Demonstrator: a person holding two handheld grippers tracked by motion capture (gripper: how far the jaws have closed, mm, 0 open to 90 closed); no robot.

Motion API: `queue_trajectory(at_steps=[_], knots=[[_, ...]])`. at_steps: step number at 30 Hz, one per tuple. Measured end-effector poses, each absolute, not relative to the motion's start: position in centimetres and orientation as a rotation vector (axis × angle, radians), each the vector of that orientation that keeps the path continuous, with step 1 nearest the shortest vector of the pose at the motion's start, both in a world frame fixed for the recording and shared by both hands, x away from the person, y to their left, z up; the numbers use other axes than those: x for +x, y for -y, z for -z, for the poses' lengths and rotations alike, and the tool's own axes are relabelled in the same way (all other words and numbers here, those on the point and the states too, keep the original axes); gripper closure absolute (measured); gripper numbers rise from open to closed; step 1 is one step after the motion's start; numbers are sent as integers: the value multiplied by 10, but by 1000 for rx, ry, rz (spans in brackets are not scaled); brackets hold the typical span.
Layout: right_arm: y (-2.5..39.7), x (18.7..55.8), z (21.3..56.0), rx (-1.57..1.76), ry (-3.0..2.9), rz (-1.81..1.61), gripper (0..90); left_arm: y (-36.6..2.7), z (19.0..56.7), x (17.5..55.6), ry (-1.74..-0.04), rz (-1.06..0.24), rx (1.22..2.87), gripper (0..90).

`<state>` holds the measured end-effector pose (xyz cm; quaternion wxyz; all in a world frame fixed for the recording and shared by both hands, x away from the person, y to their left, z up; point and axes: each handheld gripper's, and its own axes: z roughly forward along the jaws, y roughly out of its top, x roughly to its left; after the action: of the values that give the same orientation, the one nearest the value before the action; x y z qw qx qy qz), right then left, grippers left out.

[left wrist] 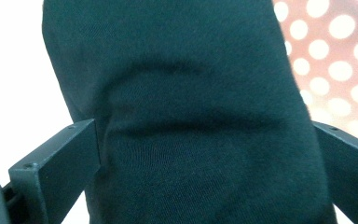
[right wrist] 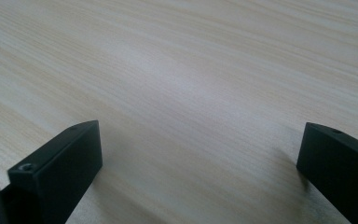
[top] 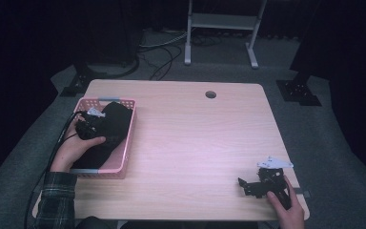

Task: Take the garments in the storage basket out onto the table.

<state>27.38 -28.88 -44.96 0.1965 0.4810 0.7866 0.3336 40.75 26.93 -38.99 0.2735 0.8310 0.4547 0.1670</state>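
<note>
While no writing can be read anywhere:
Left claw: jaws spread around black cloth, inside pink basket, left of frame.
Right claw: spread wide, nothing between, on counter, lower right.

In the left gripper view the dark cloth runs off the top and bottom edges, hiding most of the pink basket, blurred at upper right. In the high view, at centre left, the left gripper blends into the cloth, its jaws indistinguishable
</note>
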Motion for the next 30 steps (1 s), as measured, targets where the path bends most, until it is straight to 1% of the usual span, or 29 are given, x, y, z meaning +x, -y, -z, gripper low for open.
queue_trajectory(at_steps=[13,30], knots=[[289,274,450,1347,-2203,-934,0,-267,399,414,-1294,-390,2282,0],[289,274,450,1347,-2203,-934,0,-262,407,417,-1325,-387,2347,0]])
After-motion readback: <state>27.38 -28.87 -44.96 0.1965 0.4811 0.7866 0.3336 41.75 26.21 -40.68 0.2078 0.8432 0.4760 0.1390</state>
